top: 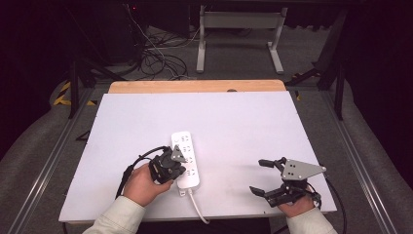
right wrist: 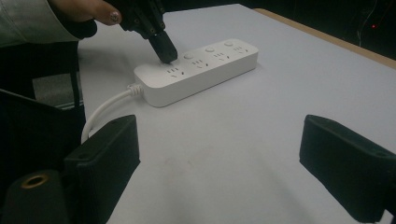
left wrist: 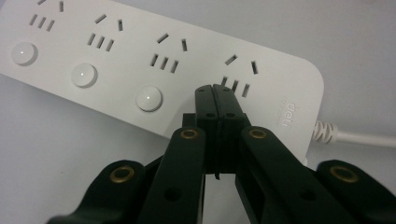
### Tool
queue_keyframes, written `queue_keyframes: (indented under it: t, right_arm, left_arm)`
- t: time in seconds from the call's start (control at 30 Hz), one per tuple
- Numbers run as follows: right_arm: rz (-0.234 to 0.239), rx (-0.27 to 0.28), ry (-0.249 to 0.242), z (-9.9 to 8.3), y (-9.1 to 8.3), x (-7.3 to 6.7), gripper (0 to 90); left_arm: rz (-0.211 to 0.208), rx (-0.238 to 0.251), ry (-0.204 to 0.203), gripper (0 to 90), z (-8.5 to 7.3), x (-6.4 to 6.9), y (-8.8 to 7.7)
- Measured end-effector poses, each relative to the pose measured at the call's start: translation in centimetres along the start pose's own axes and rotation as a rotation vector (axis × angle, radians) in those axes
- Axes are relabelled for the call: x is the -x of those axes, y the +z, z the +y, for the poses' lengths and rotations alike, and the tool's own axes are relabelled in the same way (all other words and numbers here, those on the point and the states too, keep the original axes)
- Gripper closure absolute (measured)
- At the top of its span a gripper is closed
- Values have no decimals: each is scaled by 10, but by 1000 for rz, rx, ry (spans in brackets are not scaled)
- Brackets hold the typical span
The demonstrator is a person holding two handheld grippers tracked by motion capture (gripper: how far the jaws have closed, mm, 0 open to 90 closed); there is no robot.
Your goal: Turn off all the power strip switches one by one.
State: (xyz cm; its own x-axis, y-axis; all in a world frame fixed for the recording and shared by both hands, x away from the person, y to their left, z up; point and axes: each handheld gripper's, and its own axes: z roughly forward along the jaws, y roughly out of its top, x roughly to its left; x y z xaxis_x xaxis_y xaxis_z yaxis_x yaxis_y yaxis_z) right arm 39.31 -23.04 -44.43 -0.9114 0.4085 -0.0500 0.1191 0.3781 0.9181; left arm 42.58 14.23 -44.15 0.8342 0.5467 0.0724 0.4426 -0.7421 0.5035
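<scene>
Power strip (top: 186,159) lies flat near the middle of the white table (top: 243,122), its cable (top: 197,207) running toward the person. The left gripper (left wrist: 215,89), jaws pressed together on nothing, has its tip on the strip's end nearest the cable, seemingly on that socket's round switch. To do it well, I judge: push straight down, keep the tip centred so it cannot skid onto the socket slots. The right gripper (top: 264,176) hovers spread wide, well apart from the strip.

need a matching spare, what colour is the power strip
White power strip, clearest in the left gripper view.
</scene>
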Motion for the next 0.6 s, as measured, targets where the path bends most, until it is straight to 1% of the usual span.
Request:
queue_keyframes:
  t: [0.07, 0.23, 0.33, 0.43, 0.47, 0.53, 0.6]
  right_arm:
    - [-1, -1, 0, 0, 0, 0, 124]
    - [0, -1, 0, 0, 0, 0, 124]
    - [0, -2, 0, 0, 0, 0, 124]
    - [-1, -3, 2, 0, 0, 0, 124]
    - [-1, -2, 4, 0, 1, 0, 124]
    - [-2, -4, 3, 0, 1, 0, 124]
    - [-2, -4, 3, 0, 1, 0, 124]
  left_arm:
    - [-6, 1, -5, 900, 0, -1, 0]
    - [5, 3, -3, 900, 0, 1, 0]
    - [9, -4, 2, 900, 0, 2, 0]
    - [1, 4, -10, 900, -1, 1, 0]
    - [-2, 8, -8, 900, -2, 1, 0]
    - [5, 12, -11, 900, -2, 2, 0]
    - [17, 16, -3, 900, -2, 3, 1]
